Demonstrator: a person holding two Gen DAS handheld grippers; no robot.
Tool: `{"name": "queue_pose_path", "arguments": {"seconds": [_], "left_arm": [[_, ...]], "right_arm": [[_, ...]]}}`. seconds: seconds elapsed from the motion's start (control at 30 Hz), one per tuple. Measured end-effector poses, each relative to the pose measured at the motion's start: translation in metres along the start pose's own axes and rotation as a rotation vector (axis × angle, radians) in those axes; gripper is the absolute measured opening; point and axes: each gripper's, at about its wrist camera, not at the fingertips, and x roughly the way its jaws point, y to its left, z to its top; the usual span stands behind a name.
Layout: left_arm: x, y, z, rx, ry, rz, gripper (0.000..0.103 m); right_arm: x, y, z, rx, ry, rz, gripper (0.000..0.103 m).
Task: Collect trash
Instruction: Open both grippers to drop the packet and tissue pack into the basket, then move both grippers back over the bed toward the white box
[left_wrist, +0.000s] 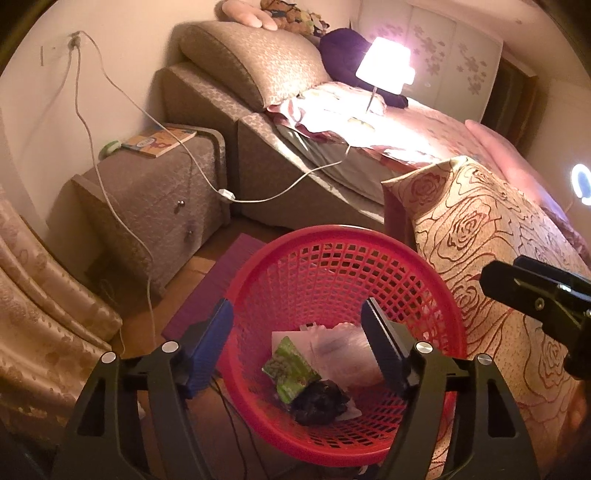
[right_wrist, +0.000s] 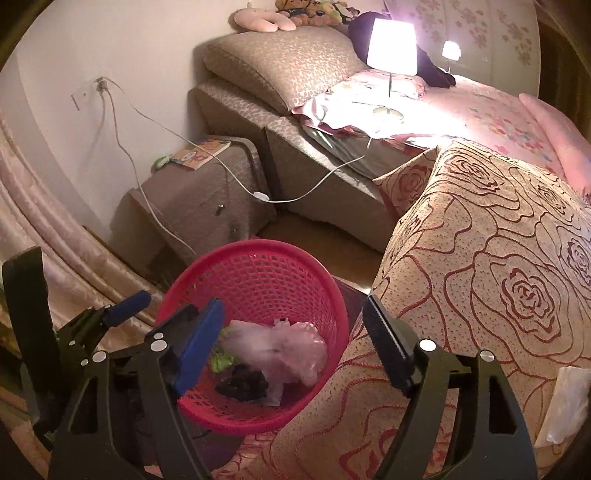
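Both claws are hanging over the red basket (left_wrist: 332, 266), which is standing on the floor beside the rose-patterned bedspread (left_wrist: 498, 258). The left claw (left_wrist: 297, 328) is standing apart with nothing between its pads, its jaws straddling the near rim, so the trash is lying just below and ahead of it. The right claw (right_wrist: 293, 325) is likewise gaping and holding nothing, with the basket under its left finger and the bedspread under its right. Inside the basket a green wrapper (left_wrist: 290, 367), a dark crumpled lump (left_wrist: 319, 402) and a pale plastic bag (right_wrist: 284, 349) are already lying, so the collecting is looking well advanced. A white scrap (right_wrist: 565, 402) is resting on the bedspread at the right edge of the right view; it may be trash left to fetch, though I cannot tell. Farther off, the nightstand (left_wrist: 155, 192) and lamp (left_wrist: 384, 70) are showing no obvious litter.
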Motion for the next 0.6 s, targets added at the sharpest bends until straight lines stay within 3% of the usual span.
{"name": "queue_pose_path", "arguments": {"seconds": [0.6], "left_arm": [[-0.011, -0.004, 0.003, 0.009, -0.029, 0.016, 0.073]], "right_arm": [[-0.021, -0.020, -0.016, 0.059, -0.034, -0.007, 0.075]]}}
